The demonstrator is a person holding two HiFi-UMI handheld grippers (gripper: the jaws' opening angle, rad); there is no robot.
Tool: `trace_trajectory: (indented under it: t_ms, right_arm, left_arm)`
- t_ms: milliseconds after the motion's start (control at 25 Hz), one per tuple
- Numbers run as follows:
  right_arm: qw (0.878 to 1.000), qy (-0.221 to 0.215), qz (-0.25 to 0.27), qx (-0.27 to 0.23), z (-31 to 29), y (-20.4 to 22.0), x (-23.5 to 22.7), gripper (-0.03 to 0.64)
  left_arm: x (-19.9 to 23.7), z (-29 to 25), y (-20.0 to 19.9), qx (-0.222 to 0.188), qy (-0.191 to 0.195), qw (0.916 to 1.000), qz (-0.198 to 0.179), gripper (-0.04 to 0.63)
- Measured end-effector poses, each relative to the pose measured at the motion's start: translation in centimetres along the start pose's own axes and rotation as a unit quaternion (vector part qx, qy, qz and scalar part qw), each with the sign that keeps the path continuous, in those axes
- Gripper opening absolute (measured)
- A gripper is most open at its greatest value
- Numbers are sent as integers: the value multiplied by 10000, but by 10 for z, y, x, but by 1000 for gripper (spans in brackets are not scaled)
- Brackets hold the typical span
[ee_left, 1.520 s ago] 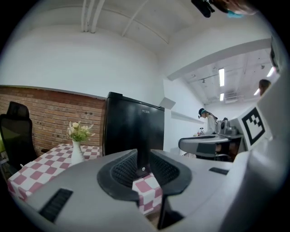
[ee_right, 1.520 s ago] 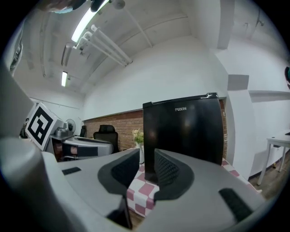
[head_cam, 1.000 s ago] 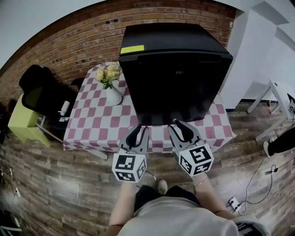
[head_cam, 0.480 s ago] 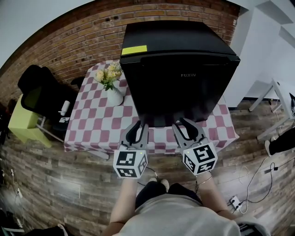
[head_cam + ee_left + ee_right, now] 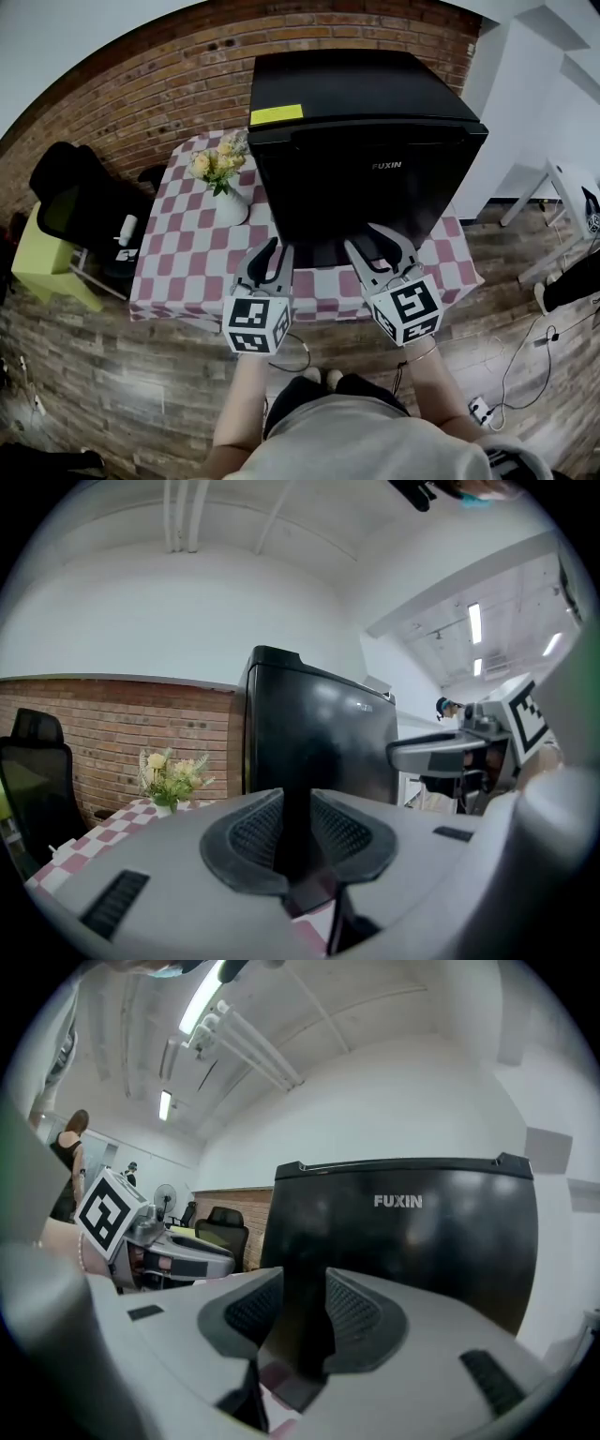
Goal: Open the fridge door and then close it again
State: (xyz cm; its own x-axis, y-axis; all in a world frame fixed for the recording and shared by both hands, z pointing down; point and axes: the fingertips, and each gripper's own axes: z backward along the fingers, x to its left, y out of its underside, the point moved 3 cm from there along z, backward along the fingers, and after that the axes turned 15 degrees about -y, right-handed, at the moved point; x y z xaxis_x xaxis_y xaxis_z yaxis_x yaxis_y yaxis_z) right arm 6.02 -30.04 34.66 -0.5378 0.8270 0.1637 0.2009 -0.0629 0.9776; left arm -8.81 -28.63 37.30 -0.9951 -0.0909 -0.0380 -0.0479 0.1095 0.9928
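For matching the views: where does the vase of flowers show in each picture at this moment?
Head view: the vase of flowers is left of centre, on the checked tablecloth, beside the left side of the fridge.
Left gripper view: lower left, in front of the brick wall, left of the fridge.
Right gripper view: not in it.
Shared landmark: the black fridge, seen in all three views.
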Motion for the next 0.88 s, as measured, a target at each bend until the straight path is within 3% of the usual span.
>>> trace_trajectory:
  t_ms: [280,600,880]
  right_arm:
    - [9957,16,914,135,-8,-44,-18,138]
    - [9777,168,2051,423,-18,-93,-40,164]
    - [9681,76,2442,561,-21,-119,-54,193]
  left_arm:
    - [16,-18,-15,-111,75,9999,6,114]
    - [25,-43,-30,-236,248,9994,103,160]
    - [24,-58,-27,-111,623,9979,144,201]
